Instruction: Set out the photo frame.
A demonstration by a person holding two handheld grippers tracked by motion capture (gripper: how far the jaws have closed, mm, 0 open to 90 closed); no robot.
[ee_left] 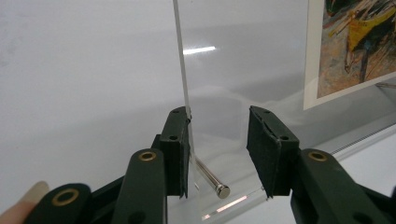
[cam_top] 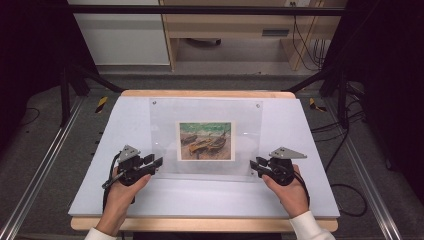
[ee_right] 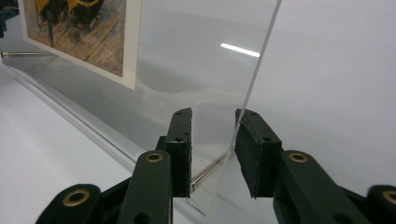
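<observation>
A clear acrylic frame (cam_top: 165, 125) with a boat painting (cam_top: 206, 141) in its middle rests on the white table top (cam_top: 210, 197). My left gripper (cam_top: 159, 162) is at the frame's near left corner and my right gripper (cam_top: 252, 165) at its near right corner. In the left gripper view the jaws (ee_left: 217, 121) straddle the pane's edge (ee_left: 183, 70). The left pad touches the pane, and a gap separates the right pad from the metal pin (ee_left: 210, 177). In the right gripper view the jaws (ee_right: 212, 119) sit close on either side of the pane's edge (ee_right: 261, 56) and its pin (ee_right: 212, 170).
Two small screws (cam_top: 154, 102) mark the frame's far corners. A wooden strip (cam_top: 207, 93) borders the table's far edge. Black stand legs (cam_top: 75, 80) and cables (cam_top: 350, 200) lie on the floor around the table.
</observation>
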